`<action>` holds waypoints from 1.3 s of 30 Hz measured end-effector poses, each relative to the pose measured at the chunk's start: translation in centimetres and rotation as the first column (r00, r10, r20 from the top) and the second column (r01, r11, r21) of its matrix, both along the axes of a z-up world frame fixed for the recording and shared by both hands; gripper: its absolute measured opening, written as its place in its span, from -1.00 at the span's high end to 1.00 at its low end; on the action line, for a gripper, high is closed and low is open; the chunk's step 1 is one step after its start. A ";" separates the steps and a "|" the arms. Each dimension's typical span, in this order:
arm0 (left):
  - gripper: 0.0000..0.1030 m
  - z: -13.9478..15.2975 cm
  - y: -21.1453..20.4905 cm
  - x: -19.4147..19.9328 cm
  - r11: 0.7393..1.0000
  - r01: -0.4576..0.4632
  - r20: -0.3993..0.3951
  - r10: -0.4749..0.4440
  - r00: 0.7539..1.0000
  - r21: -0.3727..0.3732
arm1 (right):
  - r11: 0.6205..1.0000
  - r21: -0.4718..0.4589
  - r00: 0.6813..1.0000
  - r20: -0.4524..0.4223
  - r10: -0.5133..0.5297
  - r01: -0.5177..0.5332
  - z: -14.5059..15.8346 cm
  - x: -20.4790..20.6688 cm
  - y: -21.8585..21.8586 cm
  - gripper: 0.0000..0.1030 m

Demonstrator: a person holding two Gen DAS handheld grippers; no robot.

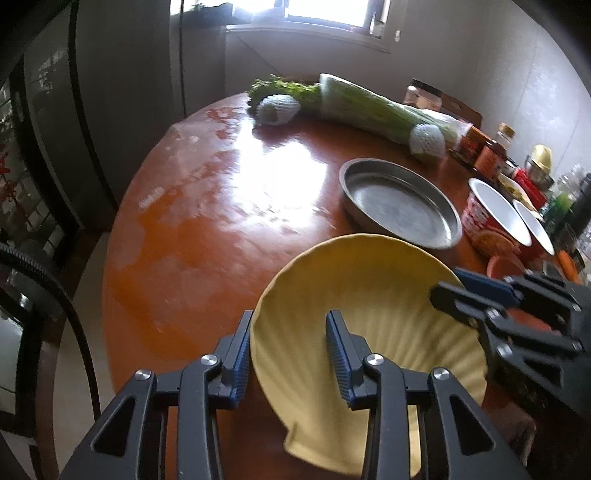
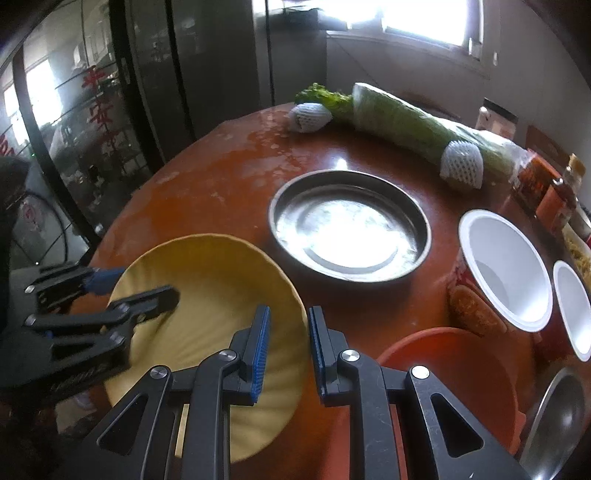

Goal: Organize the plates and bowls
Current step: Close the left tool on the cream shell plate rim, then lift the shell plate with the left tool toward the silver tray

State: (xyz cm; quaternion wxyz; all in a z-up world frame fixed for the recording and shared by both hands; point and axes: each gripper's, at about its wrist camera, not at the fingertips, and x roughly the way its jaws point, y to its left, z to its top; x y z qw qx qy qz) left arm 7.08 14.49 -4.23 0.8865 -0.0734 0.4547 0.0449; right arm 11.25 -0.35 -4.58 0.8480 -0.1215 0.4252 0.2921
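A yellow shell-shaped plate (image 1: 369, 306) with a ribbed surface sits tilted above the near part of a round reddish-brown tabletop (image 1: 207, 229), held from two sides; the left hand-held gripper (image 1: 291, 354) has its jaws drawn narrow over the plate's left rim, one blue-ribbed pad outside the rim and the other inside the dish, pressing on it; the right hand-held gripper (image 2: 286, 343) is closed on the plate's right rim in the same way, one pad inside and one outside; each gripper also shows at the edge of the other's view, clamped on the opposite rim.

Just beyond the plate, a round steel pan (image 2: 349, 225) lies flat on the tabletop, empty and shining with reflected light; to its right stand two white-lined paper bowls (image 2: 506, 273) side by side, the nearer one with red print on its outside; an orange plastic basin (image 2: 458, 373) sits close beside the right gripper, and the rim of a steel bowl (image 2: 557, 417) shows at the lower right corner.

Along the far edge lies a long wrapped cabbage (image 2: 406, 122), with leafy greens (image 2: 321, 94) and two items in white foam netting (image 2: 461, 164) near it; jars and bottles (image 1: 491, 147) crowd the right side; a bright window (image 1: 332, 11) lights the room.
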 end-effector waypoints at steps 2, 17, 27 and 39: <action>0.25 0.3 0.7 0.4 1.000 -0.010 0.008 0.010 1.000 0.011 | 1.000 0.014 1.000 -0.004 0.005 -0.005 0.3 -0.2 0.6 0.58; 0.24 0.5 2.9 3.3 0.999 -0.010 0.010 0.009 1.000 0.049 | 0.997 0.072 0.998 -0.060 -0.020 0.024 -0.4 -0.7 2.1 0.56; 0.24 0.4 2.9 4.0 1.000 -0.006 0.001 0.006 1.000 0.019 | 0.995 0.094 0.997 -0.078 -0.027 0.034 -0.2 -0.9 1.6 0.53; 0.23 -0.1 2.5 4.3 1.000 0.008 -0.008 -0.008 1.000 0.005 | 0.992 0.113 0.994 -0.100 -0.035 0.047 -0.6 -0.8 1.1 0.53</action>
